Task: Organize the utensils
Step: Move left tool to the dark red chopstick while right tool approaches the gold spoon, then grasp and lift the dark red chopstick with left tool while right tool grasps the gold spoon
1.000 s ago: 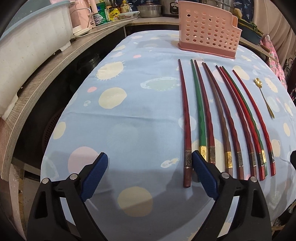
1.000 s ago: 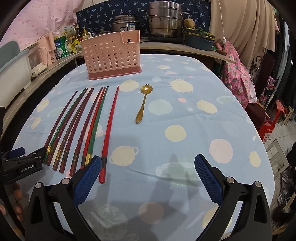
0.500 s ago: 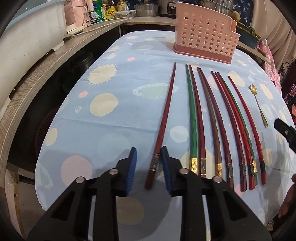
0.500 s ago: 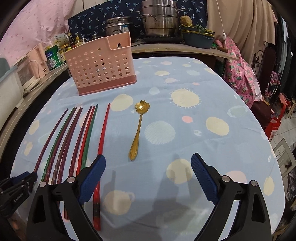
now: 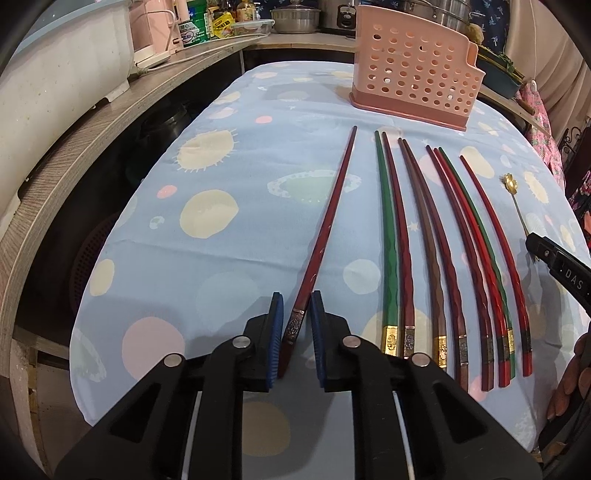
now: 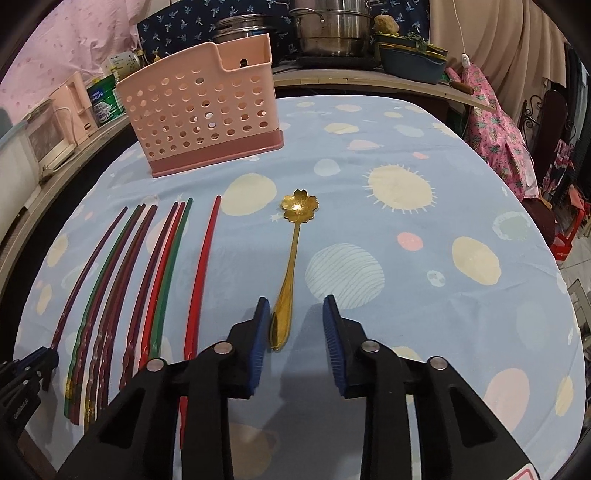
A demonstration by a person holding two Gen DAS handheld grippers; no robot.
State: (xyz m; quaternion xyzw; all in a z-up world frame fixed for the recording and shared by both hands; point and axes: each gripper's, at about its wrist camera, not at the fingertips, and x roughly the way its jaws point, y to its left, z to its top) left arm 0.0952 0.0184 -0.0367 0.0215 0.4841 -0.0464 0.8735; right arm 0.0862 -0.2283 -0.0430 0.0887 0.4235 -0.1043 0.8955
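My left gripper (image 5: 296, 328) points down at the near end of a dark red chopstick (image 5: 328, 229). Its jaws are closing with that end between the blue pads, and a thin gap still shows on the right side. Several more chopsticks (image 5: 443, 258) lie in a row to the right. My right gripper (image 6: 295, 325) is closing around the handle of a gold flower spoon (image 6: 291, 266). The handle lies near the left pad, clear of the right one. A pink perforated utensil holder (image 6: 199, 114) stands at the table's far side.
The table wears a blue spotted cloth (image 5: 229, 177). A wooden counter (image 5: 74, 147) with a white tub, appliances and bottles runs along the left. Steel pots (image 6: 328, 29) stand behind the holder. A chair with pink clothing (image 6: 495, 122) is to the right.
Left jaws narrowed from wide open to nearly shut around the dark red chopstick, whose near end swung left out of the row. The right gripper moved forward over the spoon handle and narrowed.
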